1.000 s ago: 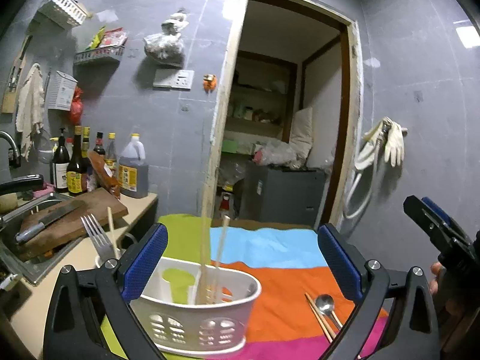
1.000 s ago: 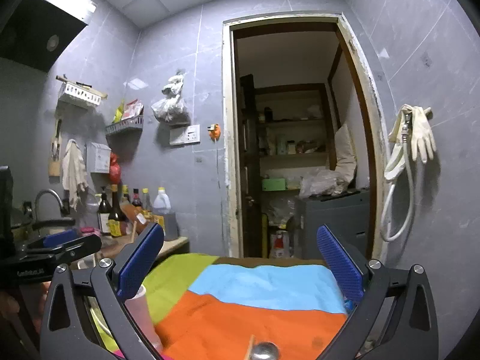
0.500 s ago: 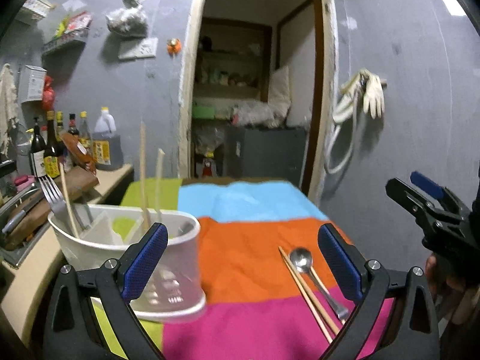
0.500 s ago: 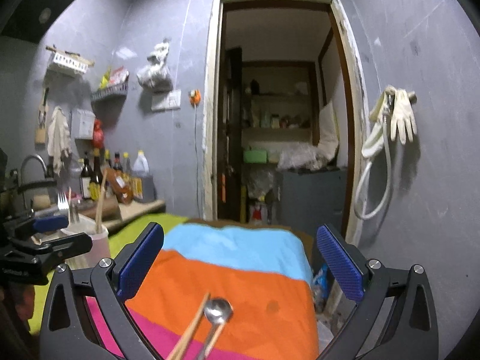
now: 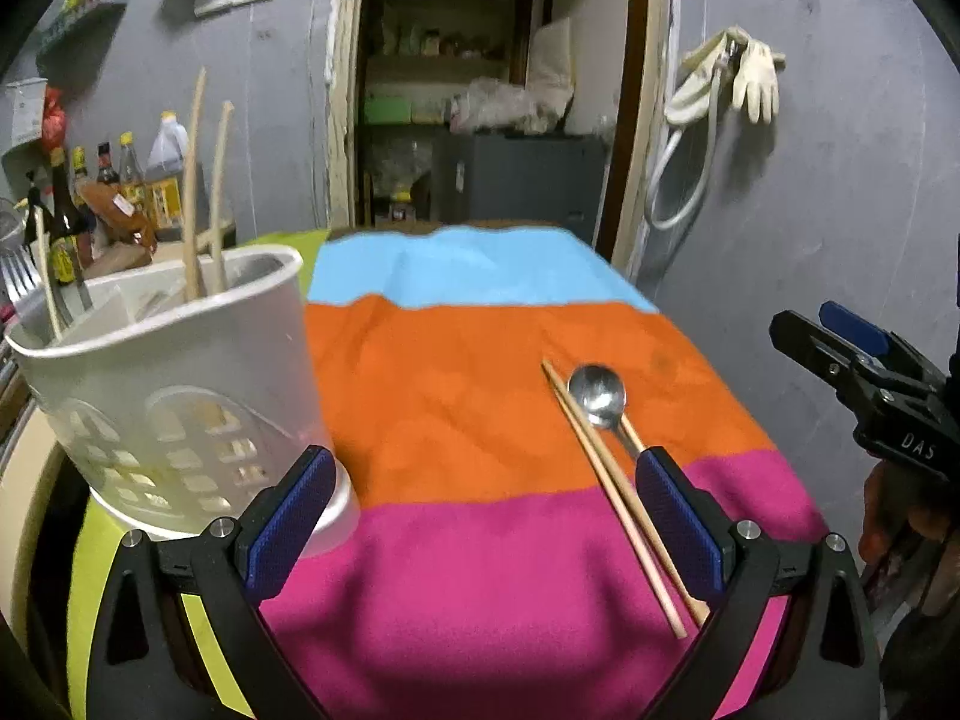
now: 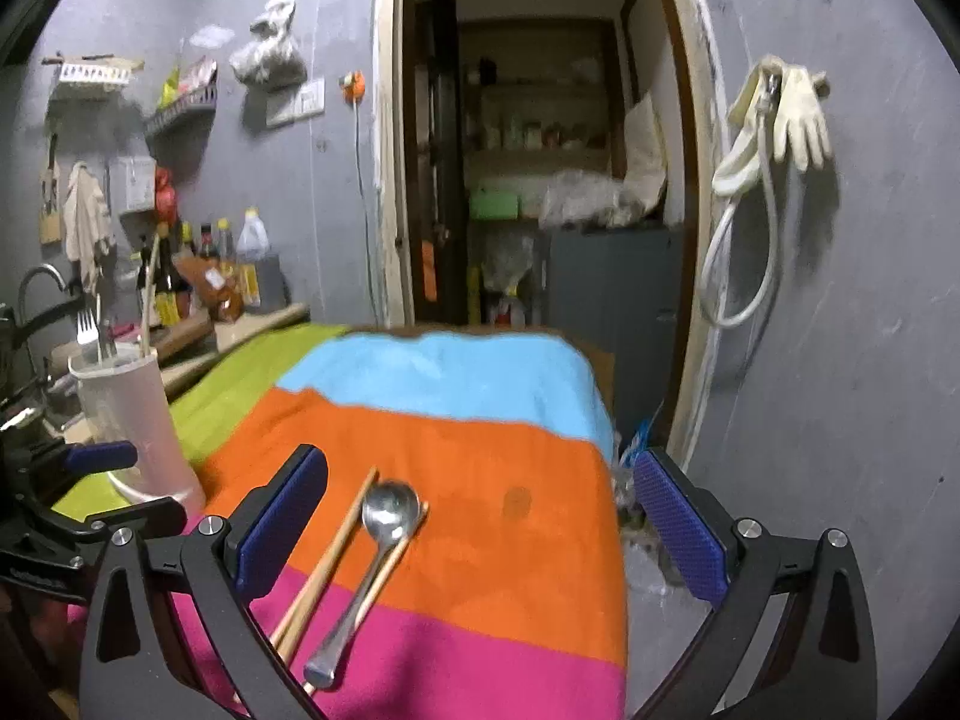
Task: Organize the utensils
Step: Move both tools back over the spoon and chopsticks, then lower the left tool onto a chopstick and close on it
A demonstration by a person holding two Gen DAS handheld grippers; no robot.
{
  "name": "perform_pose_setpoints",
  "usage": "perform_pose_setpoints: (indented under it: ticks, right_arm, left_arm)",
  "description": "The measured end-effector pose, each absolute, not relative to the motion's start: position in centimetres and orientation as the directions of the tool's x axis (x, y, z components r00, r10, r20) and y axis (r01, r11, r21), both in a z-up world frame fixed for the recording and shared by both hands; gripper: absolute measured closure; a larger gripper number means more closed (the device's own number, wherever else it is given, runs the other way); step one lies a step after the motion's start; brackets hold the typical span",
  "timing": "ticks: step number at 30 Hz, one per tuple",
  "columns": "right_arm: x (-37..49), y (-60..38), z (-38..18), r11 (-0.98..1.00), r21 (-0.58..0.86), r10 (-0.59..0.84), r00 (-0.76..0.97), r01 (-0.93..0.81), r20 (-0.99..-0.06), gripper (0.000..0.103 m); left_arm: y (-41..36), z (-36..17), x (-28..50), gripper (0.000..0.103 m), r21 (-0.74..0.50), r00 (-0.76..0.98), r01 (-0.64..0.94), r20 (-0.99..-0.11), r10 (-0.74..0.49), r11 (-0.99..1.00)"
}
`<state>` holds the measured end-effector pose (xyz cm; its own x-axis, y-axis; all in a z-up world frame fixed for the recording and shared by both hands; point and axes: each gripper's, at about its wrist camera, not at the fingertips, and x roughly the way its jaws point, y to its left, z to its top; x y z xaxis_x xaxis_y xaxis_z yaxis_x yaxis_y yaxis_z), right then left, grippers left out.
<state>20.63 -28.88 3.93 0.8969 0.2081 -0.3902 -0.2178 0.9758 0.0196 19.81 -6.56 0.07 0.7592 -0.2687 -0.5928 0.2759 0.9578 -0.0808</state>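
Observation:
A metal spoon (image 5: 597, 396) and a pair of wooden chopsticks (image 5: 606, 480) lie on the striped cloth (image 5: 456, 396). A white utensil holder (image 5: 174, 396) stands at the left with chopsticks (image 5: 192, 192) and a fork (image 5: 18, 276) in it. My left gripper (image 5: 480, 516) is open and empty above the pink stripe. My right gripper (image 6: 480, 516) is open and empty just above the spoon (image 6: 384, 516) and chopsticks (image 6: 336, 558). The holder (image 6: 129, 420) shows at the left of the right wrist view. The right gripper (image 5: 840, 354) also shows at the right edge of the left wrist view.
A counter with bottles (image 5: 114, 180) and a sink tap (image 6: 36, 282) lies to the left. An open doorway (image 5: 480, 120) is behind the table. Gloves and a hose (image 6: 774, 120) hang on the right wall. The cloth's right edge drops to the floor.
Both grippers have lowered and tilted down toward the cloth. The spoon and chopsticks have come into fuller view; the holder has moved to the left of the left wrist view.

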Motion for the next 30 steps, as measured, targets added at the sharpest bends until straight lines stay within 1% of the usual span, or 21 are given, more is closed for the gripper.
perform_pose_setpoints:
  ticks: [3,4,6,8,9,10,12,13,14,16,20,21,22,27,30]
  right_arm:
    - [21.5,-29.0,3.1,0.974,0.031,0.214,0.868,-0.224,-0.449,0.001]
    - [21.8,-29.0,2.8,0.973,0.034,0.217,0.856,-0.227,-0.469,0.003]
    - [22.4,-28.9,2.3,0.971,0.047,0.225,0.831,-0.234,-0.508,0.011]
    - [23.3,-28.6,1.5,0.97,0.046,0.223,0.797,-0.239,-0.562,0.023]
    - [23.7,-28.4,1.1,0.969,0.041,0.221,0.779,-0.243,-0.587,0.026]
    - [24.0,-28.3,0.8,0.967,0.043,0.224,0.761,-0.251,-0.608,0.031]
    - [24.3,-28.1,0.1,0.965,0.044,0.228,0.737,-0.26,-0.636,0.036]
    - [24.5,-28.0,-0.2,0.963,0.044,0.229,0.726,-0.265,-0.649,0.04]
    - [24.7,-27.9,-0.5,0.962,0.046,0.232,0.714,-0.27,-0.661,0.041]
    - [25.0,-27.9,-0.9,0.96,0.054,0.238,0.694,-0.276,-0.679,0.042]
    - [25.2,-28.0,-1.3,0.958,0.058,0.241,0.675,-0.282,-0.697,0.044]
    - [25.3,-27.9,-1.4,0.957,0.059,0.243,0.671,-0.284,-0.7,0.044]
    - [25.4,-27.9,-1.5,0.956,0.061,0.245,0.668,-0.287,-0.703,0.044]
    - [25.6,-27.8,-1.8,0.954,0.062,0.248,0.651,-0.294,-0.718,0.044]
    - [26.0,-27.6,-1.9,0.953,0.057,0.243,0.641,-0.297,-0.728,0.044]
  left_arm:
    - [-6.9,-0.7,20.6,0.005,-0.086,0.717,0.285,-0.642,-0.272,0.955]
    - [-7.1,-1.1,21.0,0.005,-0.09,0.697,0.288,-0.663,-0.273,0.954]
    - [-7.3,-1.5,21.7,0.005,-0.099,0.666,0.292,-0.693,-0.277,0.951]
    - [-7.6,-2.0,22.3,0.005,-0.105,0.633,0.301,-0.721,-0.281,0.948]
    - [-7.8,-2.2,22.5,0.006,-0.106,0.622,0.306,-0.73,-0.283,0.946]
    - [-8.0,-2.4,22.7,0.006,-0.106,0.613,0.312,-0.737,-0.285,0.944]
    - [-8.3,-2.5,23.0,0.007,-0.103,0.602,0.322,-0.745,-0.288,0.941]
    - [-8.5,-2.6,23.1,0.01,-0.101,0.595,0.33,-0.75,-0.29,0.939]
    - [-8.7,-2.7,23.3,0.011,-0.099,0.587,0.338,-0.755,-0.292,0.936]
    - [-9.3,-2.9,23.7,0.019,-0.096,0.571,0.351,-0.767,-0.294,0.931]
    - [-10.5,-4.0,24.6,0.024,-0.088,0.528,0.377,-0.798,-0.291,0.922]
    - [-10.8,-4.3,24.9,0.031,-0.084,0.517,0.38,-0.807,-0.287,0.921]
    - [-10.9,-4.5,25.1,0.033,-0.088,0.509,0.381,-0.811,-0.288,0.92]
    - [-11.1,-4.8,26.1,0.036,-0.094,0.503,0.362,-0.818,-0.279,0.927]
    - [-11.3,-4.8,26.7,0.036,-0.109,0.49,0.361,-0.823,-0.288,0.926]
